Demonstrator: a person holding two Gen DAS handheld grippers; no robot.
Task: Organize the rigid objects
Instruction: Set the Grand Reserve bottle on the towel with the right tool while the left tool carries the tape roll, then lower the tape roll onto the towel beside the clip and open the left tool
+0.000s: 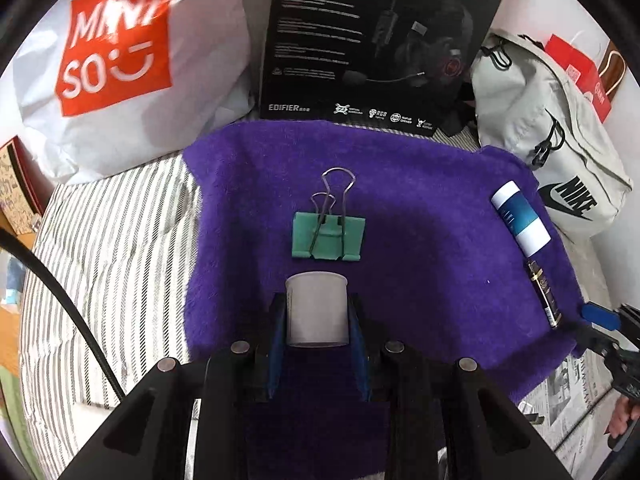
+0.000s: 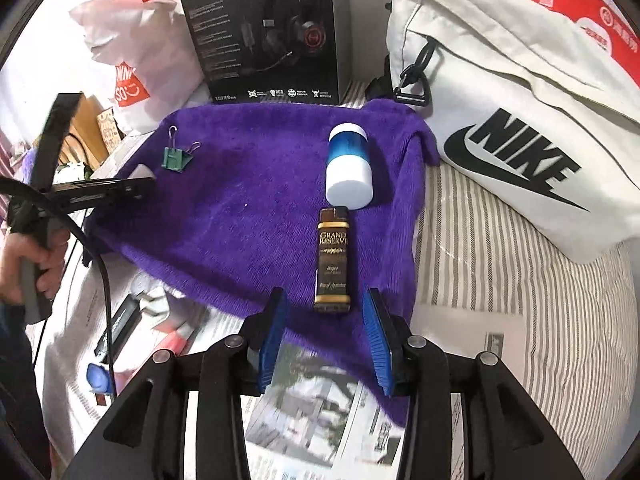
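Observation:
My left gripper (image 1: 316,312) is shut on a small frosted plastic cup (image 1: 317,308), held just above the purple towel (image 1: 420,240). A green binder clip (image 1: 329,236) lies on the towel right beyond the cup. A blue and white bottle (image 1: 520,218) and a dark brown lighter (image 1: 543,294) lie at the towel's right edge. My right gripper (image 2: 324,320) is open, its jaws on either side of the lighter's (image 2: 333,260) near end. The bottle (image 2: 349,168) lies just beyond the lighter. The clip (image 2: 176,156) shows far left, beside the left gripper (image 2: 132,178).
A black headset box (image 1: 376,40) stands behind the towel, a white Miniso bag (image 1: 120,60) to its left, a white Nike bag (image 2: 520,120) to its right. The striped bedding (image 1: 100,264) surrounds the towel. Newspaper (image 2: 320,412) lies under the towel's near edge.

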